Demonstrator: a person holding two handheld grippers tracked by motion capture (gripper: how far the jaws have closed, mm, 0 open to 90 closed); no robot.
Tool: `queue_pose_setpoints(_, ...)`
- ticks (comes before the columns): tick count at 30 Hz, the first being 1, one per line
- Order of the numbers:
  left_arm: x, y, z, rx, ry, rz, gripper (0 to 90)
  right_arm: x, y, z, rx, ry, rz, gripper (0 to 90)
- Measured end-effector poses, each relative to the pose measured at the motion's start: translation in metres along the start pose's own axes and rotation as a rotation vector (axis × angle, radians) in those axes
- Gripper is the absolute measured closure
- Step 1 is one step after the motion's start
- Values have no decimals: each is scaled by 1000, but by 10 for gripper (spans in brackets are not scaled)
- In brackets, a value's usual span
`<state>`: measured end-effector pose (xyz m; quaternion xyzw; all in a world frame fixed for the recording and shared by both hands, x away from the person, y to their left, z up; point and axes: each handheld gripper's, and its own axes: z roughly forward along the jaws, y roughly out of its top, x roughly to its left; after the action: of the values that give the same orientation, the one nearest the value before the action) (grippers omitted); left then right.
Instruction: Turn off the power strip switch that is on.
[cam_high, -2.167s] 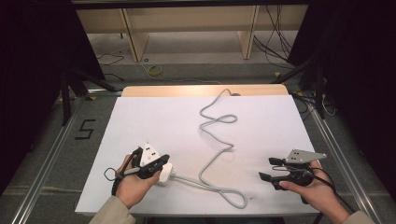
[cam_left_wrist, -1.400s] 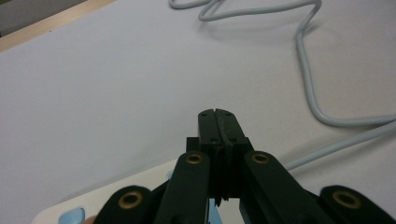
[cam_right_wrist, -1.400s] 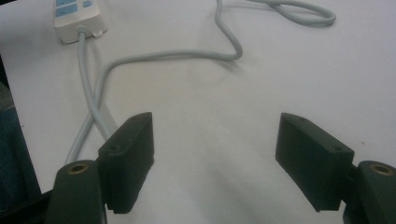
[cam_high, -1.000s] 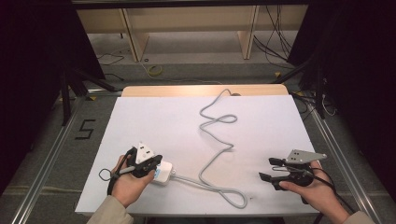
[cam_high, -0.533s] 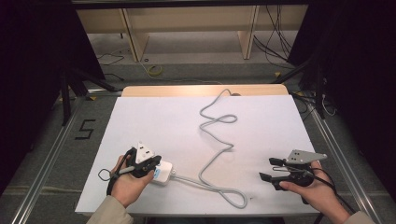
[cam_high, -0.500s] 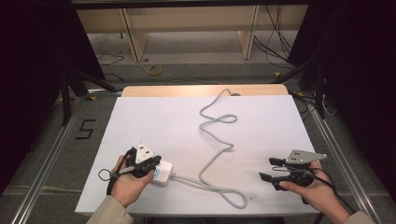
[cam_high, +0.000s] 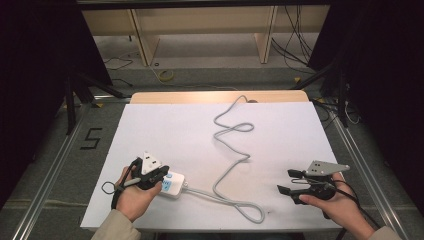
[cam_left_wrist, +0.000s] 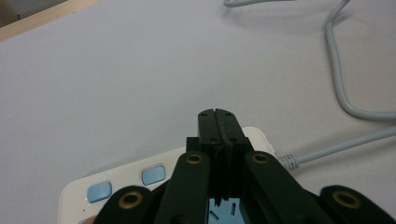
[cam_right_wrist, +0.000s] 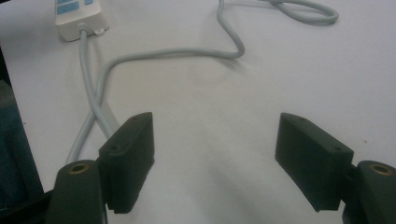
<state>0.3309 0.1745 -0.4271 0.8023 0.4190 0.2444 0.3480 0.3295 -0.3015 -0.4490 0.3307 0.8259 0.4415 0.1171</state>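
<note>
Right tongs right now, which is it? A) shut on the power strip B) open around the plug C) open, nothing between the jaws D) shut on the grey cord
C: in the right gripper view the right tongs stand wide apart over the bare white table, with the grey cord off to their side.

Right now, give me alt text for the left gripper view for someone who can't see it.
The left gripper, its two black jaws closed together, hovers directly over a white power strip with light blue buttons on a white table. The strip's grey cable runs off right and curves away across the table.
</note>
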Motion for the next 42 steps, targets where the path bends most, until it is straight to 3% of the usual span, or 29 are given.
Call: queue_pose_setpoints(42,20,-8,-2,32,54,-73,900,0,1,2,6,7,-4,288)
